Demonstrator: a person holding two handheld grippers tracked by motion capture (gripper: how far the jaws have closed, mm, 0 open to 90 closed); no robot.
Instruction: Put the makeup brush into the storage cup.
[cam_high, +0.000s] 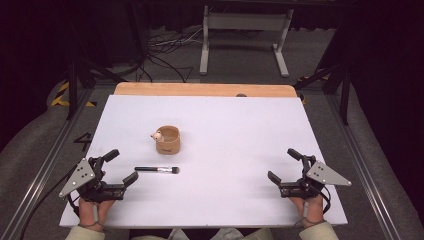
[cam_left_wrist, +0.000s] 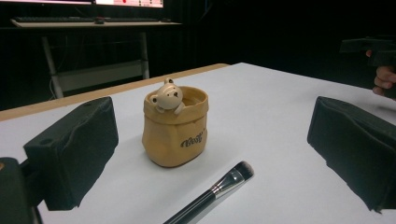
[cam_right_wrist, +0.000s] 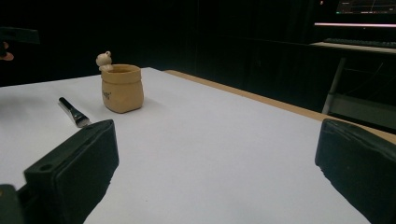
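On the white table top (cam_high: 240, 150) stands a small tan sack-shaped ceramic pot (cam_high: 168, 140), upright, with a cream bear figure (cam_left_wrist: 166, 95) peeking over its rim. From above, the inside of the pot looks bare; nothing sticks out of it. Just in front of it, a little apart, lies a black-handled makeup brush with a silver ferrule (cam_high: 157, 170), flat on the table, its bristle end pointing to the person's right.

The left gripper (cam_high: 121, 167) rests near the table's front left corner, jaws spread wide with nothing between them, the brush's handle end just beyond its tips. The right gripper (cam_high: 282, 165) sits well apart at the front right, jaws likewise wide and empty.
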